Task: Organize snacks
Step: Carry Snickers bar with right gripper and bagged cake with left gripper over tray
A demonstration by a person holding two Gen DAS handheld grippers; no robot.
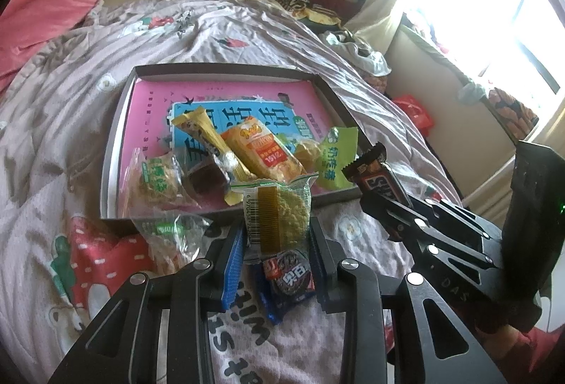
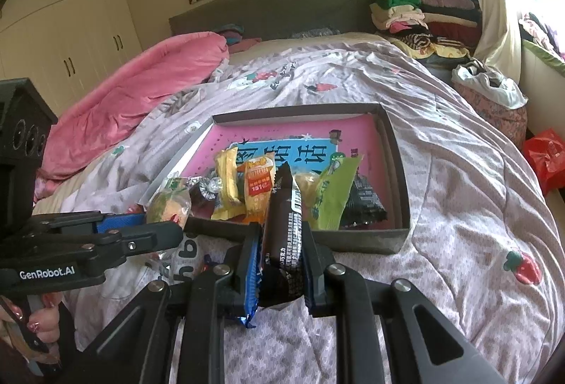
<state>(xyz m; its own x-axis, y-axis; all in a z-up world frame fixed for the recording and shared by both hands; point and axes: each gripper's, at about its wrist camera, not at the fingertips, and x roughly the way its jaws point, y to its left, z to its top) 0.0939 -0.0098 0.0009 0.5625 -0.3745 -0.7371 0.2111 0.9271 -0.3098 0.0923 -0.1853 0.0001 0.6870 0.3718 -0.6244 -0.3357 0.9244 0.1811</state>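
A grey shallow box (image 1: pixel 226 70) (image 2: pixel 399 165) lies on the bed, lined with a pink book and holding several wrapped snacks. My left gripper (image 1: pixel 277 235) is shut on a clear-wrapped yellow cracker pack (image 1: pixel 282 211), held just before the box's near edge; it also shows in the right wrist view (image 2: pixel 141 225). My right gripper (image 2: pixel 280 243) is shut on a dark chocolate bar (image 2: pixel 282 235) (image 1: pixel 379 179), held upright at the box's near rim. A blue cookie pack (image 1: pixel 286 281) and a clear green-labelled pack (image 1: pixel 169 239) lie on the quilt below.
The quilt (image 2: pixel 459 207) is wrinkled pale pink with strawberry prints. A pink duvet (image 2: pixel 141 91) lies at the left. Folded clothes (image 2: pixel 416 10) are piled at the headboard. A red bag (image 2: pixel 545 154) and a window are to the right.
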